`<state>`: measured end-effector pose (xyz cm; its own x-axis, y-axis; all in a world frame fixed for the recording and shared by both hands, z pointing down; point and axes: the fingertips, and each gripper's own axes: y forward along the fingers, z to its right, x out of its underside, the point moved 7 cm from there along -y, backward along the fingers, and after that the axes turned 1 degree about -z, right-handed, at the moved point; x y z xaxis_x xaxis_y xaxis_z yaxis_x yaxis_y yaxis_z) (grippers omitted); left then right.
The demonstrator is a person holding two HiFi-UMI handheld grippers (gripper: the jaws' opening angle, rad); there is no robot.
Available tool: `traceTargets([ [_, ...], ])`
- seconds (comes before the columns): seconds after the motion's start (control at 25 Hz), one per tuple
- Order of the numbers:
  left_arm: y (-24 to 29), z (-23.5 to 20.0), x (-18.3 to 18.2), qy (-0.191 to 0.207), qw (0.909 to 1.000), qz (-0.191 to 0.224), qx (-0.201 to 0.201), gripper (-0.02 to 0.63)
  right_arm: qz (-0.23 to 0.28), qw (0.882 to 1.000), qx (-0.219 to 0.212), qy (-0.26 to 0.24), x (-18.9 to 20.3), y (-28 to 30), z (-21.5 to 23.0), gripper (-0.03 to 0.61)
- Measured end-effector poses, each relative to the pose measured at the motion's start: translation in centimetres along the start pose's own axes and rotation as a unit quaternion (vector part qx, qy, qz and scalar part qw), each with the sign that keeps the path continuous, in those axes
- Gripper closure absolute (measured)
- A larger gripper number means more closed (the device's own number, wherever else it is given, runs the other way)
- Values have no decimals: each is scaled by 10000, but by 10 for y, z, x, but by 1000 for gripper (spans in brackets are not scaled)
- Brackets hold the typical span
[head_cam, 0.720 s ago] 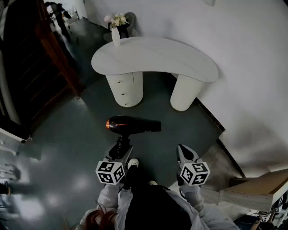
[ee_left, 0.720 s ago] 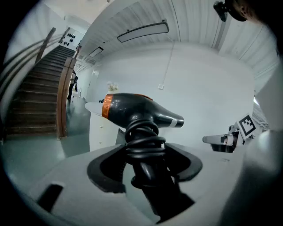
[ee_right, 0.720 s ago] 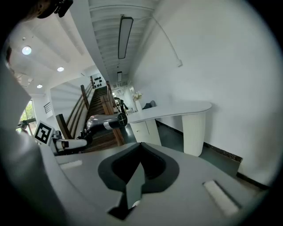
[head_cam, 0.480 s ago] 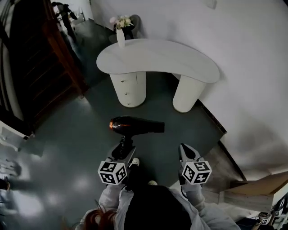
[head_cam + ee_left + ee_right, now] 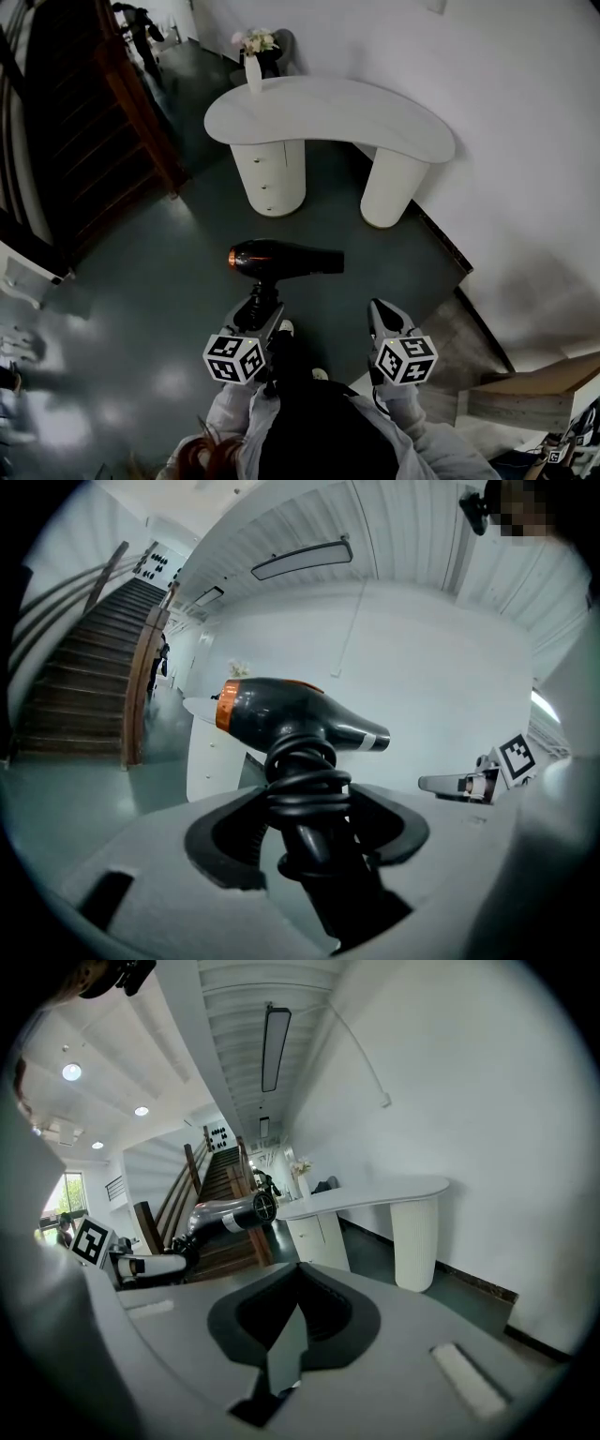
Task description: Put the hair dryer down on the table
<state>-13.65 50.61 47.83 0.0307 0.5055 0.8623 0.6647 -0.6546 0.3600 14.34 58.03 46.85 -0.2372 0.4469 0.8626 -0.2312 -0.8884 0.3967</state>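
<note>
A black hair dryer [image 5: 281, 260] with an orange ring at its rear hangs level in the air over the dark floor, nozzle to the right. My left gripper [image 5: 258, 314] is shut on its handle, where the black cord is coiled; the left gripper view shows the pads either side of that coil [image 5: 305, 794] and the dryer body [image 5: 281, 710] above. My right gripper [image 5: 382, 319] is beside it, shut with nothing in it [image 5: 298, 1274]. The white curved table [image 5: 328, 117] stands ahead, well beyond the dryer [image 5: 230, 1213].
A white vase of flowers [image 5: 253, 66] stands at the table's far left end. A dark wooden staircase [image 5: 84, 141] runs along the left. A white wall [image 5: 525, 141] borders the right, and a person [image 5: 141, 23] stands far off at the back.
The whole scene has shifted slightly as I move a little toward the table. The dryer stays in the left gripper's hold; the right gripper keeps its place beside it.
</note>
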Motion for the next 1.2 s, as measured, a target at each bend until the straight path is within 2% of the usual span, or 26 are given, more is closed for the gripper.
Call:
traceTargets([
  [0.28,10,-4,-10,-76,10000,26,-16,341,45,9998,127,120,-4,1,8,568],
  [0.52,63,-13,-24,-80,10000,15,52,341,42,9997,202,121,-22,31,36,568],
  [0.72,117,-33,-57,-171,9998,7,43,341,19,9998,180,49,-62,81,60,568],
  [0.92,179,-69,-108,-214,9997,97,-62,341,45,10000,60,-64,-119,152,79,568],
  [1.2,249,-124,-176,-225,9988,411,-153,341,208,9992,-146,-322,-191,249,94,568],
])
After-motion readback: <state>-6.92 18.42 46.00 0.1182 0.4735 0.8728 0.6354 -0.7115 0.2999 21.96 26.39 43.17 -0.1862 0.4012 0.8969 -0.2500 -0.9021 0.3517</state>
